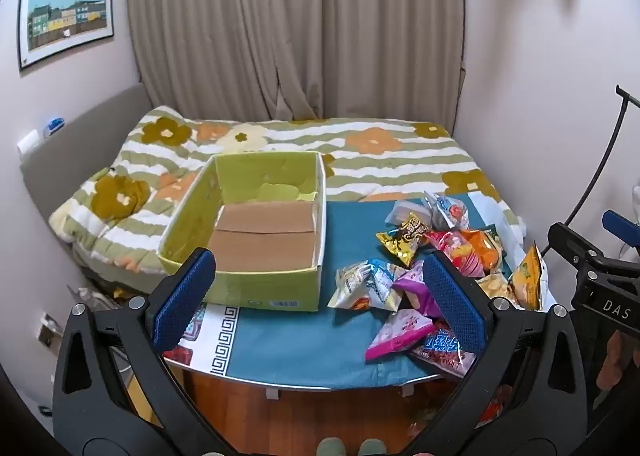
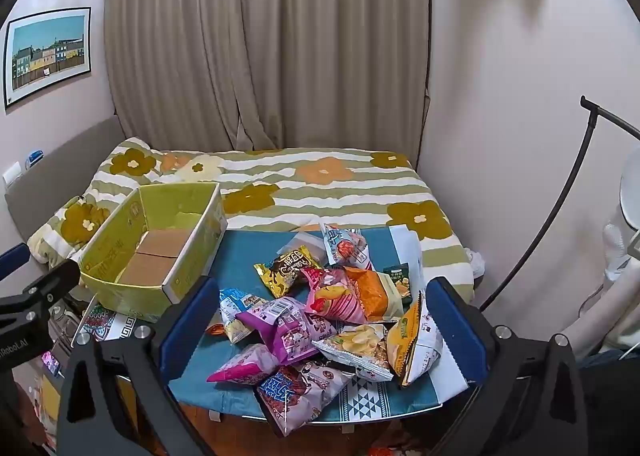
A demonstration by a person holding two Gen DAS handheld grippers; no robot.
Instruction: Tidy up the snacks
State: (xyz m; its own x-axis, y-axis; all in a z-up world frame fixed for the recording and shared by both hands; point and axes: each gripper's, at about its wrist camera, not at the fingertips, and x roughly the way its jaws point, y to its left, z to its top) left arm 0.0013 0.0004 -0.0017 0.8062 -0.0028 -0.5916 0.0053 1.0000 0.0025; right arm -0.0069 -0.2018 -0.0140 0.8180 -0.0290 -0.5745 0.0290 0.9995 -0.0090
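An open yellow-green cardboard box (image 1: 256,280) (image 2: 120,288) with a bare brown floor stands on the left of a small table with a teal cloth (image 1: 296,340) (image 2: 240,256). A heap of several snack packets (image 1: 416,280) (image 2: 332,316) lies on the table's right half: pink, purple, yellow, orange and blue-white ones. My left gripper (image 1: 318,302) is open, hanging above the table's near edge between the box and the heap. My right gripper (image 2: 320,326) is open too, its blue pads framing the heap from above the near edge. Neither touches anything.
Behind the table is a bed with a striped, flowered quilt (image 1: 360,152) (image 2: 320,184). Beige curtains and pale walls close the back. A black curved stand (image 2: 560,216) rises at the right. Wooden floor (image 1: 320,416) shows below the table's front edge.
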